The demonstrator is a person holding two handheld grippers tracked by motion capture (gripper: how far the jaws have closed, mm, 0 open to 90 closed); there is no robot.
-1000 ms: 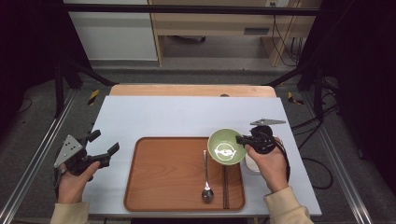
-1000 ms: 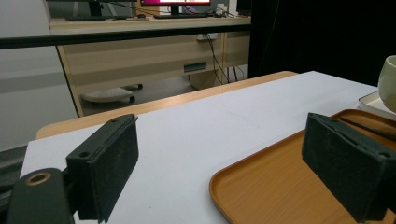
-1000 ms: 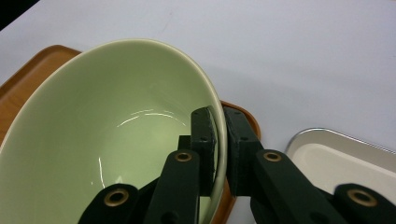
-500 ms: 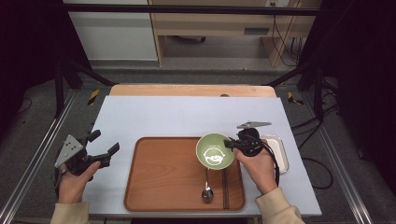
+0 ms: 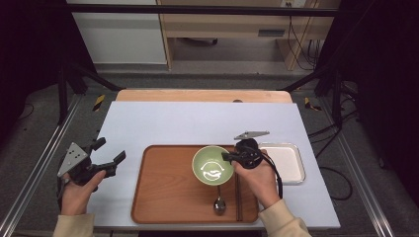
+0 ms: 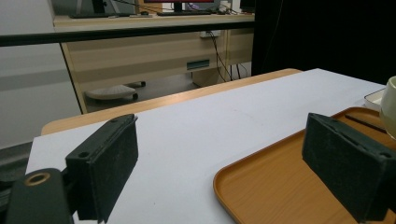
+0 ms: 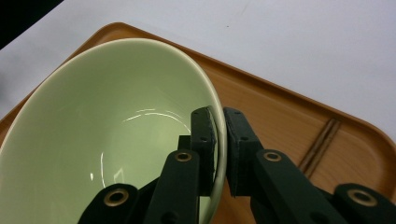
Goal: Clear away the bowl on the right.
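Note:
A pale green bowl [image 5: 212,166] [image 7: 107,154] hangs over the right half of the wooden tray [image 5: 163,197], its rim pinched by my right gripper [image 5: 228,157] [image 7: 219,140], one jaw inside the bowl and one outside. A spoon [image 5: 219,201] and dark chopsticks [image 5: 237,197] lie on the tray below the bowl. My left gripper [image 5: 109,152] [image 6: 224,163] is held at the table's left edge, beside the tray, jaws wide apart and empty. The bowl's edge [image 6: 388,107] and the tray corner [image 6: 280,186] appear at the right of the left gripper view.
A small white rectangular dish [image 5: 284,163] sits on the white table [image 5: 197,118] just right of the tray. A wooden strip [image 5: 202,96] runs along the table's far edge. Black frame poles and cables stand around the table.
My right gripper has carried the green bowl leftward from beside the white dish to above the tray's right half. The left gripper has stayed put.

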